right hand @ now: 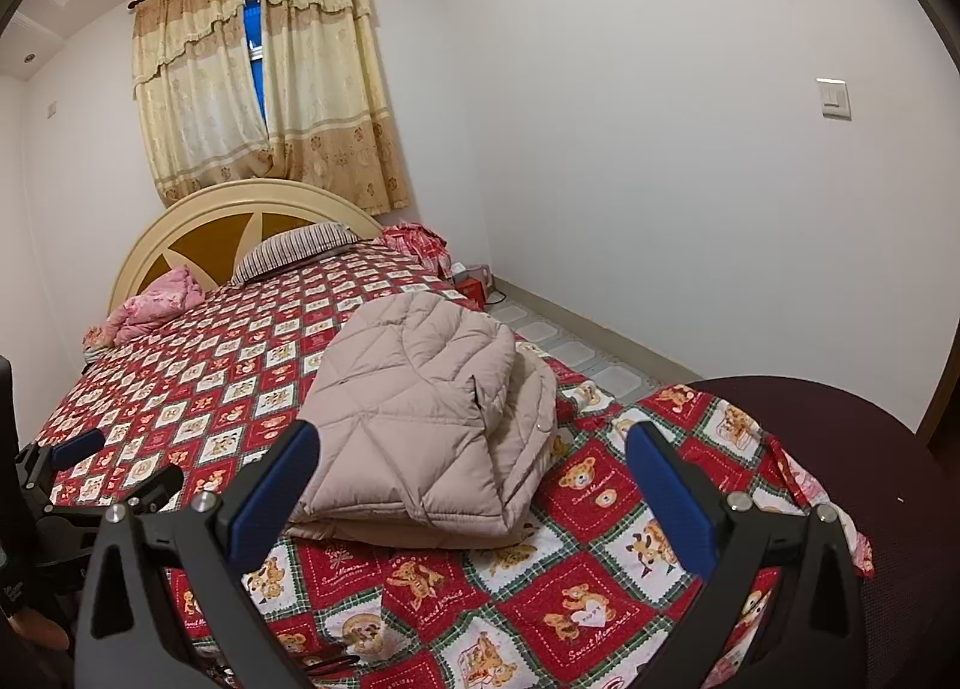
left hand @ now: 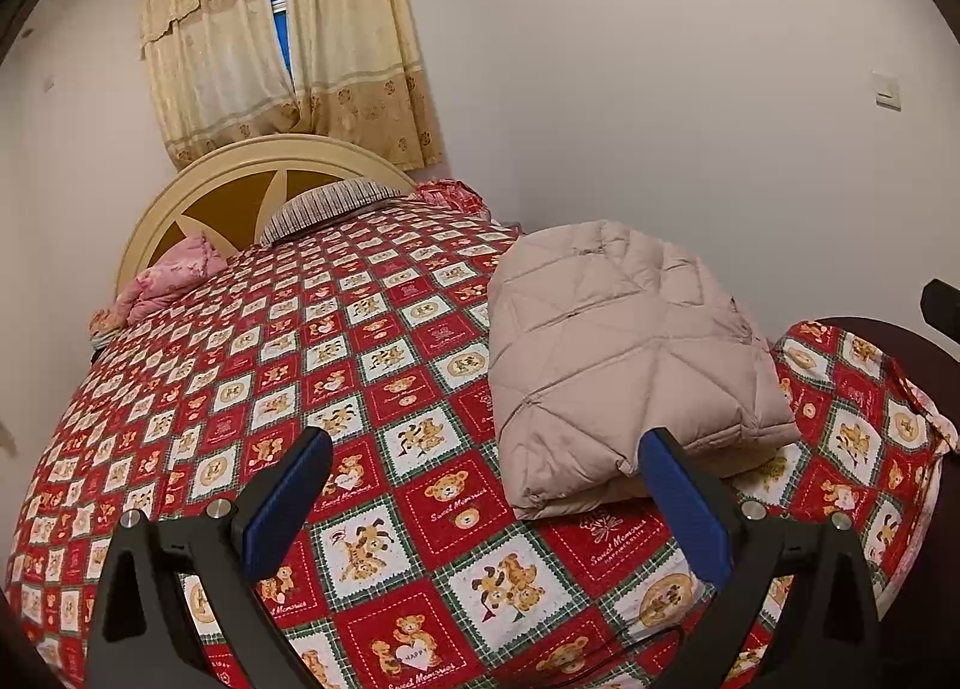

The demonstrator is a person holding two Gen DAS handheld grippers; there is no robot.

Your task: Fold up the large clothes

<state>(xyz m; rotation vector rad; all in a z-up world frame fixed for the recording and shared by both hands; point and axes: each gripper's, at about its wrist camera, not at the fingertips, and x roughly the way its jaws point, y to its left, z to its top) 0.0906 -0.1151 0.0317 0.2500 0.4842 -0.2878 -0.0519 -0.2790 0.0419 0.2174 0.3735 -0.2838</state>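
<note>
A beige quilted down jacket (left hand: 624, 347) lies folded into a thick bundle on the red bear-print bedspread (left hand: 360, 365), near the bed's foot and right side. My left gripper (left hand: 486, 440) is open and empty, hovering above the bedspread just left of and in front of the bundle. In the right wrist view the same jacket (right hand: 420, 419) sits straight ahead. My right gripper (right hand: 471, 431) is open and holds nothing, its blue pads on either side of the bundle's near edge but short of it. The left gripper (right hand: 114, 458) shows at the far left.
A cream headboard (right hand: 240, 221), a striped pillow (right hand: 294, 251) and a pink quilt (right hand: 156, 302) are at the bed's far end. A white wall (right hand: 660, 179) runs along the right with a strip of tiled floor (right hand: 576, 347). A dark rounded surface (right hand: 840, 449) sits at the bed's foot corner.
</note>
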